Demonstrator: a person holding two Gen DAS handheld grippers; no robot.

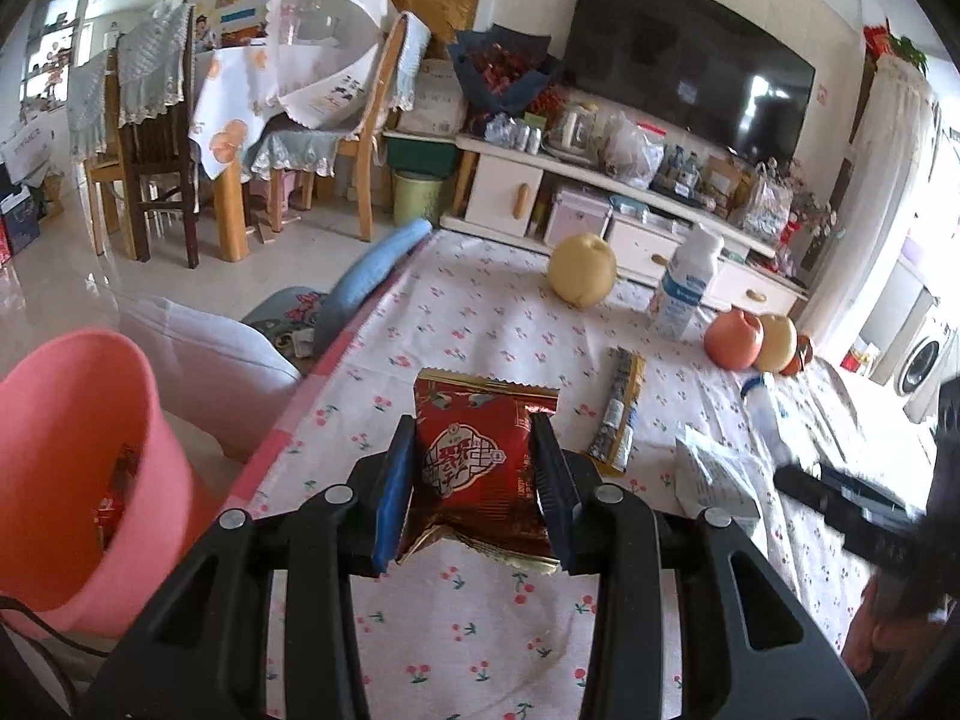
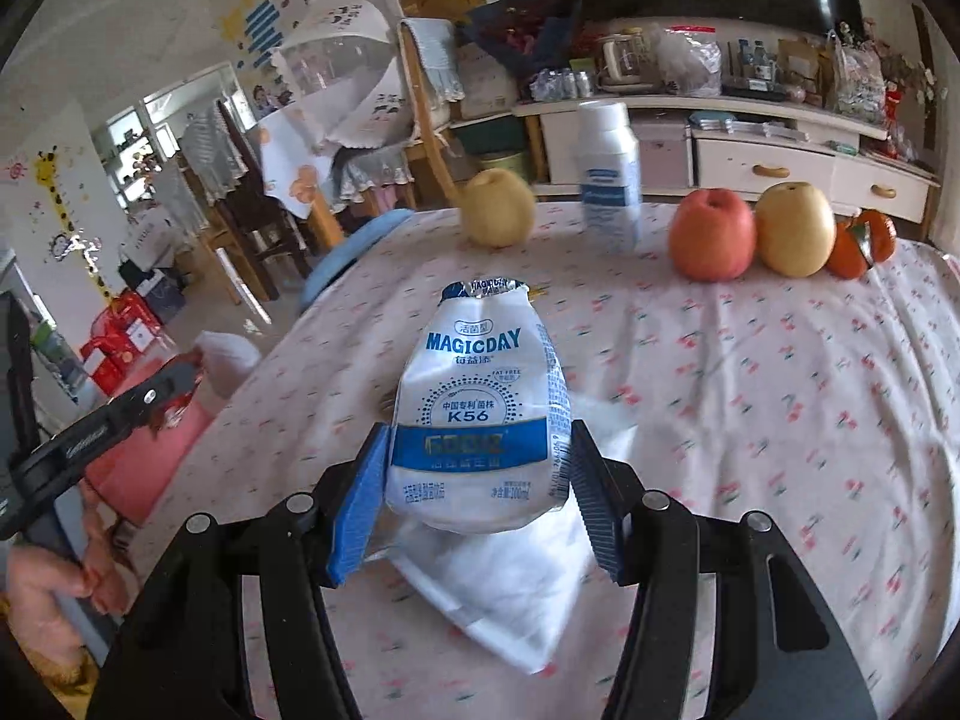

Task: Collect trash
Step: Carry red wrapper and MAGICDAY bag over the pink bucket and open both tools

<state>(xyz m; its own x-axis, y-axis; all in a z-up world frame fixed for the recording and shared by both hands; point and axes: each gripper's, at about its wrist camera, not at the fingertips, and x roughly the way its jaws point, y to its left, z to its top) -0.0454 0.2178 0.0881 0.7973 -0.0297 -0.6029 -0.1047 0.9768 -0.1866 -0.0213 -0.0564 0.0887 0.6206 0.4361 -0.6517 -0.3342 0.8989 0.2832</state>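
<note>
- Trash is in both grippers: left gripper (image 1: 474, 468) clamps a red snack wrapper (image 1: 480, 450), right gripper (image 2: 474, 480) clamps a crushed white drink bottle (image 2: 480, 414).
- Carry each over the pink bin (image 1: 72, 450) beside the table (image 1: 468, 618) before releasing.
- Leave the fruit (image 2: 711, 234) alone.

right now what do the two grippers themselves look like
Both are black plastic frames with triangular cut-outs and round silver pivot bolts. The left gripper has ribbed blue pads on its fingers; the right gripper has the same blue pads.

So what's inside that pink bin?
Through the pink bin's open mouth, a bit of red wrapper shows near the bottom. Its near wall hides the rest, so I can't tell what else it holds.
</note>
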